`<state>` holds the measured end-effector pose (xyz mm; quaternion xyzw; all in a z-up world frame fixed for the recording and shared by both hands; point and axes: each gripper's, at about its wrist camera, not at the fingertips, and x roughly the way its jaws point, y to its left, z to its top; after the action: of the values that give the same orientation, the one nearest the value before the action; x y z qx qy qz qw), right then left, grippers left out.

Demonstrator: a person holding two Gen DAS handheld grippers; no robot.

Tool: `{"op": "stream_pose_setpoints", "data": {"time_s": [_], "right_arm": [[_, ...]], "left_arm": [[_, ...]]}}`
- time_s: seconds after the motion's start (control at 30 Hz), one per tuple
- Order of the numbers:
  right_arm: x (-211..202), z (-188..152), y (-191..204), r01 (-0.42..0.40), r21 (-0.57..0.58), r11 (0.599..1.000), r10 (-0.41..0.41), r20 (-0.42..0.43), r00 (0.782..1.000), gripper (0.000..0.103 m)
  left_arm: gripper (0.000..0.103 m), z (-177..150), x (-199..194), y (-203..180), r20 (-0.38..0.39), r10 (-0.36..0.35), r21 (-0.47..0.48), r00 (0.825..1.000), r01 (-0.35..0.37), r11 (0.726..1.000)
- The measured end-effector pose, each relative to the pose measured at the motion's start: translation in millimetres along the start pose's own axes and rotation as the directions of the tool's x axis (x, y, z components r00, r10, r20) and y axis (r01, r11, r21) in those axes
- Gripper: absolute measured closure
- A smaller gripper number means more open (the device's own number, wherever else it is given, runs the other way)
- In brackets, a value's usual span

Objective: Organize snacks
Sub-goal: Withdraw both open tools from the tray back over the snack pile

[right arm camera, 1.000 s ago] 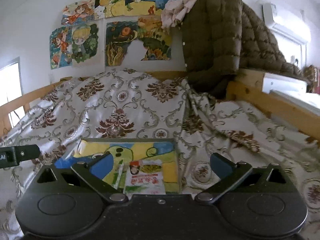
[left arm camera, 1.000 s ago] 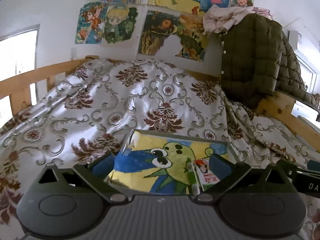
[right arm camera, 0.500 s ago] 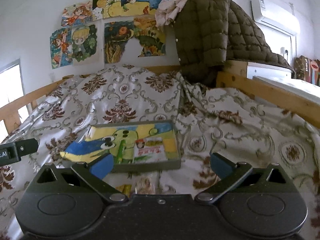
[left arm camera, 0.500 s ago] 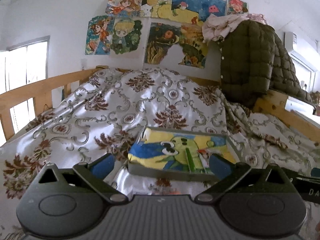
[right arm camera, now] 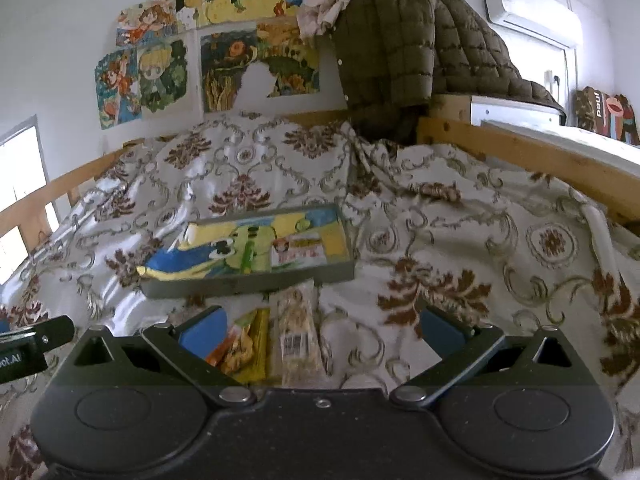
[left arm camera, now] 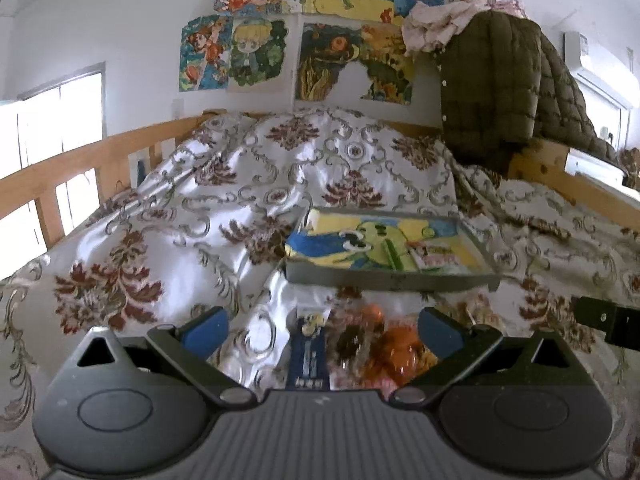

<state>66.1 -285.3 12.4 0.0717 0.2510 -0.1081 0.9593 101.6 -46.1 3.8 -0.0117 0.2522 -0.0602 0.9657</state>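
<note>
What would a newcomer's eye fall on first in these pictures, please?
Probably the grey tray with its bright cartoon lining, lying mid-bed on the floral bedspread with a snack packet inside. Next, the loose snack packets in front of it, between the open right gripper, and the colourful drawings on the wall.

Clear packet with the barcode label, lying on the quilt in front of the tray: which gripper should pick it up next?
Right. The clear packet lies between the open right gripper fingers, just short of the tray. The left gripper, also open, is lined up over a blue packet and orange snacks.
</note>
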Motion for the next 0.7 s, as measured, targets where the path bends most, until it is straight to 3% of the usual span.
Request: {"op": "stream_pose_setpoints", "data": {"time_s": [0.43,0.7], "right_arm": [[-16.8,-31.9,12.7,0.064,-0.021,0.998,-0.066,-0.123,0.990,0.001],[-10.5,-36.8,20.1,0.068,-0.073,0.995,-0.080,-0.169,0.982,0.001]], "left_arm": [[0.000,-32.4,-6.5,2.4,-0.106,-0.019,0.040,0.994,0.023,0.999],[0.000,-38.2,-5.8,4.1,-0.129,0.000,0.052,0.992,0.006,0.999]]}}
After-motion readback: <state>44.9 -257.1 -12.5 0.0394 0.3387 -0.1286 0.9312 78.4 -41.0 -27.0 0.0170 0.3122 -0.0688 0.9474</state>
